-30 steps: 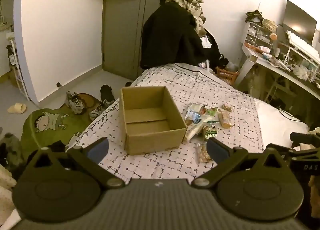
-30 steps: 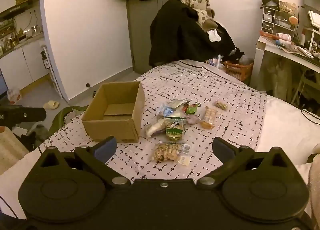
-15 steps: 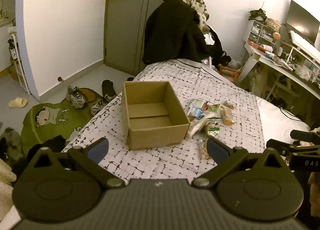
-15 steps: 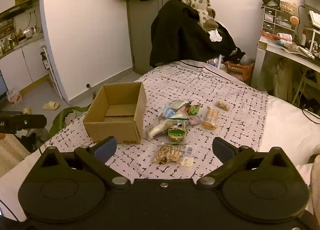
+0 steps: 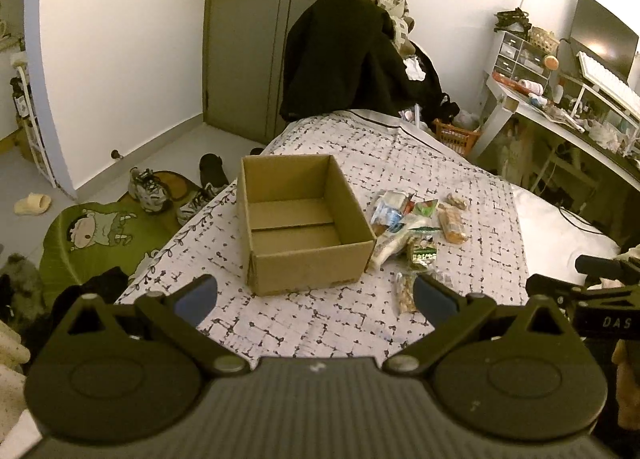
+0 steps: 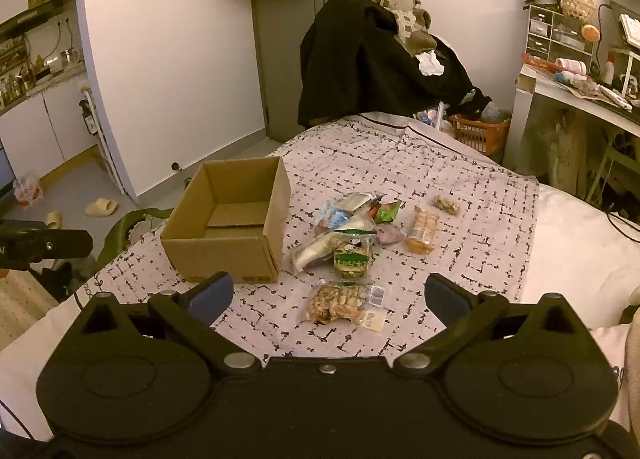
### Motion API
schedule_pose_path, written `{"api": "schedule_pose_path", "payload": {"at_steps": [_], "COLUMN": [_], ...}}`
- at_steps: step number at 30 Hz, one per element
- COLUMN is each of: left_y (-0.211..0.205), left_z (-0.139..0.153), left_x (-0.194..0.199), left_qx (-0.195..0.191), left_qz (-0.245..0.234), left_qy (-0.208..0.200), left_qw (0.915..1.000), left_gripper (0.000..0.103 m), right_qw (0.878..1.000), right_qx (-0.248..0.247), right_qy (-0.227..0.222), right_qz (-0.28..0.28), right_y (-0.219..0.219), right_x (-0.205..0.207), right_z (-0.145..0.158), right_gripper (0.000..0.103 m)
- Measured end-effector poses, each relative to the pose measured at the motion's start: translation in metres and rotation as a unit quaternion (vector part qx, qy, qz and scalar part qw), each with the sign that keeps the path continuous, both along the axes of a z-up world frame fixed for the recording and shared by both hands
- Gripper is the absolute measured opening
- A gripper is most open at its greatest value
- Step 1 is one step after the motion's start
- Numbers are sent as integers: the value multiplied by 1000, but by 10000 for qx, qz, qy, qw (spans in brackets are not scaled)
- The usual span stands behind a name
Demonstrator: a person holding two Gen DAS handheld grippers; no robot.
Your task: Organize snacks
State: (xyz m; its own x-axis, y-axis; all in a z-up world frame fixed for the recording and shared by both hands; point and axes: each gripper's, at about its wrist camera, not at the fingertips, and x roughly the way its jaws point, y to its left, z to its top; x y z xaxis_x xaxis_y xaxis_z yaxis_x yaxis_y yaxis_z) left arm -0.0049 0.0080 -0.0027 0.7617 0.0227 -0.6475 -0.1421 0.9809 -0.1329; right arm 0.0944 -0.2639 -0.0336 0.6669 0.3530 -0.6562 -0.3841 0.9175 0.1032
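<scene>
An open, empty cardboard box (image 5: 300, 223) (image 6: 232, 219) stands on the patterned bedspread (image 5: 400, 163) (image 6: 400, 163). To its right lies a loose pile of snack packets (image 5: 412, 227) (image 6: 352, 227). A clear bag of nuts (image 6: 344, 301) lies nearest, also in the left wrist view (image 5: 406, 291). A packet of orange biscuits (image 6: 422, 229) and a small packet (image 6: 447, 204) lie further right. My left gripper (image 5: 316, 295) is open and empty, short of the box. My right gripper (image 6: 328, 297) is open and empty, just short of the nuts.
A chair piled with dark clothes (image 5: 352, 55) stands beyond the bed's far end. A cluttered desk (image 5: 568, 111) is at the right, an orange basket (image 6: 478, 133) beside it. Shoes (image 5: 148, 187) and a green mat (image 5: 88, 235) lie on the floor left.
Both grippers have moved a little forward toward the box and snacks, which look slightly larger and closer. Both stay open. Nothing on the bed has moved.
</scene>
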Motion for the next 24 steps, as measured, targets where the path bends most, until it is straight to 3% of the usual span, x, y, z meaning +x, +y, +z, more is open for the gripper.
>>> {"api": "schedule_pose_path", "payload": {"at_steps": [24], "left_y": [-6], "left_z": [-2], "left_x": [4], "left_qx": [-10], "left_qz": [-140], "left_qy": [23], "left_qw": [9999], "left_gripper": [103], "right_qw": [9999], "right_qx": [19], "right_qy": [7], "right_qz": [144], "right_y": [7], "right_x": [3], "right_z": [0], "right_gripper": [103]}}
